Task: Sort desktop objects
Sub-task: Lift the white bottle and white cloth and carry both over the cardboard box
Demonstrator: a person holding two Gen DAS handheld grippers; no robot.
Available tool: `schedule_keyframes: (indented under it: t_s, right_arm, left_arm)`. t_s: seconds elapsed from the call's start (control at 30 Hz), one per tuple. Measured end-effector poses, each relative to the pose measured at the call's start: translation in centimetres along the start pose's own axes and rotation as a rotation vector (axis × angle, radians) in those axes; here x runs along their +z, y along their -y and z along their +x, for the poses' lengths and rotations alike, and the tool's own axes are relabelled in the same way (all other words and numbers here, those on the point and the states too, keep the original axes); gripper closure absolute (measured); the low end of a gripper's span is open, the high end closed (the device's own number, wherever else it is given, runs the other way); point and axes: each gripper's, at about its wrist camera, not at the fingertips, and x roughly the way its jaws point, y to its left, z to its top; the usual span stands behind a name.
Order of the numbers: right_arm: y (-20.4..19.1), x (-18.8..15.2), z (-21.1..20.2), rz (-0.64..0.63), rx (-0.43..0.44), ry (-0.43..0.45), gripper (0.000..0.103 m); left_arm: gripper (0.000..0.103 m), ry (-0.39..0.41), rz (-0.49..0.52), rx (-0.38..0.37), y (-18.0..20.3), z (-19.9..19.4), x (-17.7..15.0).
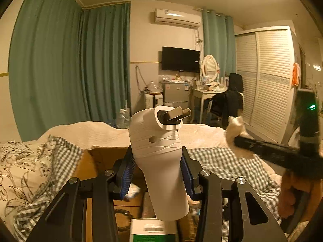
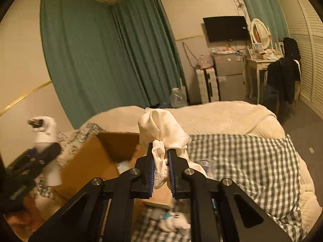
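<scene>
My left gripper (image 1: 157,161) is shut on a white handheld appliance (image 1: 159,153) with a ribbed body and a dark metal nozzle at its top, held upright above an open cardboard box (image 1: 101,157). It also shows at the left of the right wrist view (image 2: 47,141). My right gripper (image 2: 161,157) is shut on a bunched white cloth (image 2: 161,133) with lace trim, held above the far right edge of the same box (image 2: 97,155). The right gripper shows as a dark bar in the left wrist view (image 1: 282,153).
The box sits on a bed with a checked sheet (image 2: 242,161) and a cream quilt (image 2: 212,115). A green-and-white package (image 1: 151,230) and small items lie in the box. A clear plastic cup (image 2: 206,164) and a white-blue item (image 2: 171,219) lie on the sheet.
</scene>
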Motion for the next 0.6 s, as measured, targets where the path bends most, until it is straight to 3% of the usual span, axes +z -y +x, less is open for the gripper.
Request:
schedule_keyframes:
  t_s: [0.37, 0.6]
  right_arm:
    - [-7.1, -0.5, 3.0, -0.090, 0.130, -0.064, 0.091]
    - [-9.6, -2.2, 7.2, -0.123, 0.161, -0.149, 0.091]
  left_arm:
    - [0.060, -0.056, -0.056, 0.075, -5.1, 1.4, -0.1]
    - [0.060, -0.167, -0.105, 0.114, -8.0, 4.9, -1.8]
